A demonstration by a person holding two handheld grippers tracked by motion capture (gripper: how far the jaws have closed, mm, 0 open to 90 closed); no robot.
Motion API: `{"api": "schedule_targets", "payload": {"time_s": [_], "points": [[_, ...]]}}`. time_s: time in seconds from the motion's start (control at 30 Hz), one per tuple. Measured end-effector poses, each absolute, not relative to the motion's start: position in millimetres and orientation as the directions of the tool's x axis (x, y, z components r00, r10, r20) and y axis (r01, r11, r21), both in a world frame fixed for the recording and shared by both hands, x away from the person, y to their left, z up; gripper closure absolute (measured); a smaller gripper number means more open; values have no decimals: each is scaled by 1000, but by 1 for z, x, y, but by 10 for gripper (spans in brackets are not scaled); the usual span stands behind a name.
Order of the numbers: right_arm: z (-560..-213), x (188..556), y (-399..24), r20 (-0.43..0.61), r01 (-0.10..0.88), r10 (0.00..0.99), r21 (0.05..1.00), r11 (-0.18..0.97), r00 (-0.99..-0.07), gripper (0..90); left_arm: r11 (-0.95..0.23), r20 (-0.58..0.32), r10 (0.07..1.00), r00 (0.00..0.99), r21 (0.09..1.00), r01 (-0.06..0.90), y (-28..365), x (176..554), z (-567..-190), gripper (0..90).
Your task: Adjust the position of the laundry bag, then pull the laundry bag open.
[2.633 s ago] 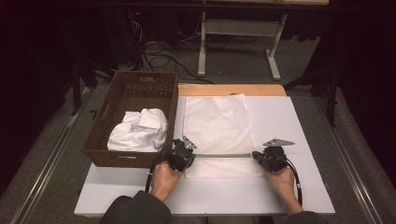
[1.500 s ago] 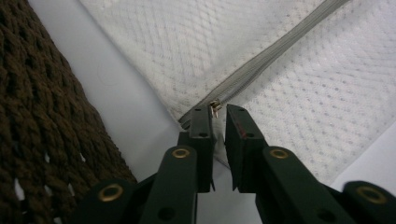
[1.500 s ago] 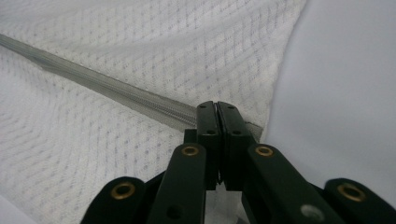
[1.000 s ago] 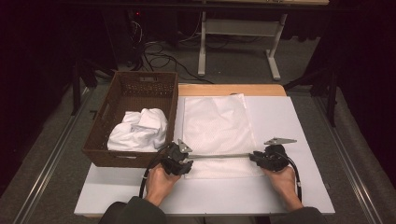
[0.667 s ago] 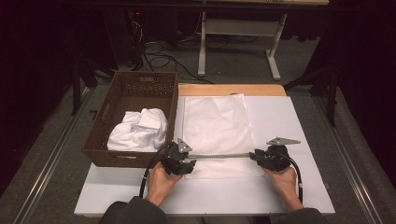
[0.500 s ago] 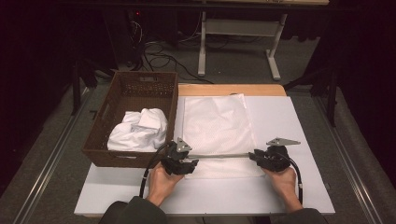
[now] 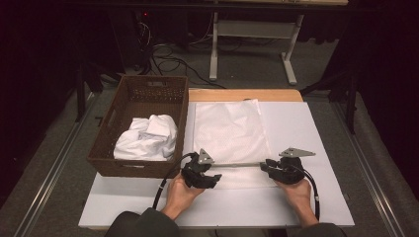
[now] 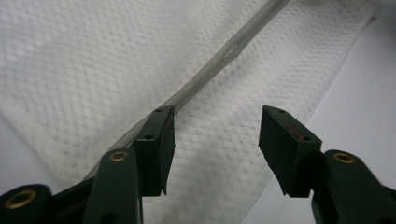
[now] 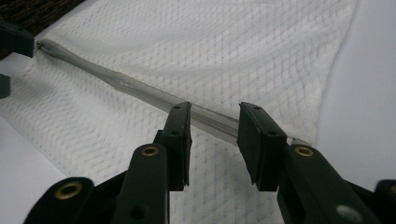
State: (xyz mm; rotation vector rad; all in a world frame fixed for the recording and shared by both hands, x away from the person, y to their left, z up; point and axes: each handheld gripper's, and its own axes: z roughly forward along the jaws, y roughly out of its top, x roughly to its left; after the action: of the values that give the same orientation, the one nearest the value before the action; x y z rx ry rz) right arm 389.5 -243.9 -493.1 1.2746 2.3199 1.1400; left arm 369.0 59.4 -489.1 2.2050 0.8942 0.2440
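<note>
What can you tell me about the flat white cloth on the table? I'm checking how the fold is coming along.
The white cloth is a thin, dimpled, woven-looking sheet lying flat on the white table, right of the wicker basket. Its near edge is folded over, leaving a raised crease running between the left gripper and right gripper. Both sets of jaws stand open at the crease's ends, having just been opening.
</note>
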Motion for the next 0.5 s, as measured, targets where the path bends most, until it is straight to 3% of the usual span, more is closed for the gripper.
{"api": "schedule_targets", "payload": {"time_s": [0.5], "points": [[-493,386,-230,137,579,769,742,339,-625,619,-587,-50,624,780,628,510,39,363,-507,414]]}}
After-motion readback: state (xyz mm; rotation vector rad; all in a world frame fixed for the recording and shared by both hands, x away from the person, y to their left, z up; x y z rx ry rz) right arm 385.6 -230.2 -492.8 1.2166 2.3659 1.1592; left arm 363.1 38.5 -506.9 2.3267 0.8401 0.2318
